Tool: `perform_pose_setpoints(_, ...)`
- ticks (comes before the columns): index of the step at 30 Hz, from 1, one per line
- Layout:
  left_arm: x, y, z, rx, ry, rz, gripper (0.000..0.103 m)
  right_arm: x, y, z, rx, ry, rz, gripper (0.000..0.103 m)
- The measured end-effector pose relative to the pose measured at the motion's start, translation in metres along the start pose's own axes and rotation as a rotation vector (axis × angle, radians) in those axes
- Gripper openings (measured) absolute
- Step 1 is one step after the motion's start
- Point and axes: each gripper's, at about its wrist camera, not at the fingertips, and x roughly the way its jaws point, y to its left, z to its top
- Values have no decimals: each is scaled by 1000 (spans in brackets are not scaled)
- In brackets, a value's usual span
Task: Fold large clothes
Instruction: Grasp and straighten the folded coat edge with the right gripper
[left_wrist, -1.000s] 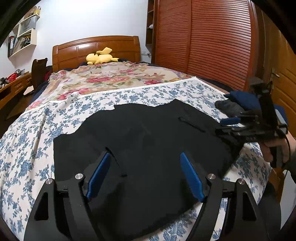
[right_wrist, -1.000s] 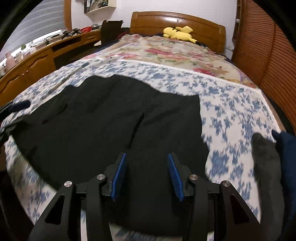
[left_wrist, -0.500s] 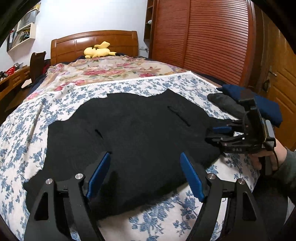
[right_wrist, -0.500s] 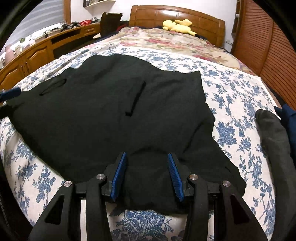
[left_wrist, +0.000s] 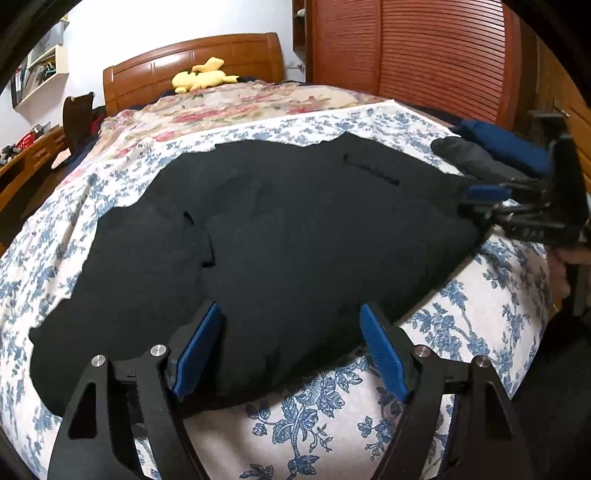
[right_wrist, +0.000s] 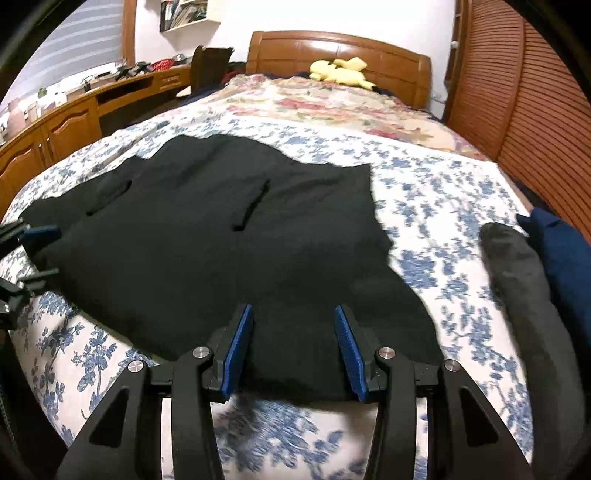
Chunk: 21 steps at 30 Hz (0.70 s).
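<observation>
One black garment (left_wrist: 280, 236) on bed (left_wrist: 461, 317); two folded clothes (right_wrist: 532, 280) beside.

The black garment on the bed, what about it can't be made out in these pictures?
- Black garment: what type it is; dark fabric shows little detail in both views.
- Its near hem: hidden behind the right gripper fingers.
- Bedspread pattern: motion-blurred, right wrist view.

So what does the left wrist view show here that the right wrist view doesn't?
Only the left wrist view: the right gripper, open at the black garment's corner, and the person's hand. Only the right wrist view: the long wooden desk and the striped window blind. Both: garment, blue floral bedsheet, yellow plush toy, wooden headboard, folded clothes.
</observation>
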Motion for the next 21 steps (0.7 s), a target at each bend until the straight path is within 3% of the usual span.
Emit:
perform_pose_setpoints(6, 1, 2, 1, -23, 3, -16, 78, -8, -23, -10, 59, 2, -57, 50)
perform_pose_setpoints(10, 1, 1, 2, -27, 3, -20, 78, -3, -27, -15, 79, 47, -41, 57)
perform_pose_setpoints(14, 1, 0, 2, -25, 4, -18, 78, -1, -30, -16, 86, 65, -65, 72)
perform_pose_setpoints(21, 1, 0, 3, -28, 3, -20, 78, 12, -53, -19, 227, 131, 44, 75)
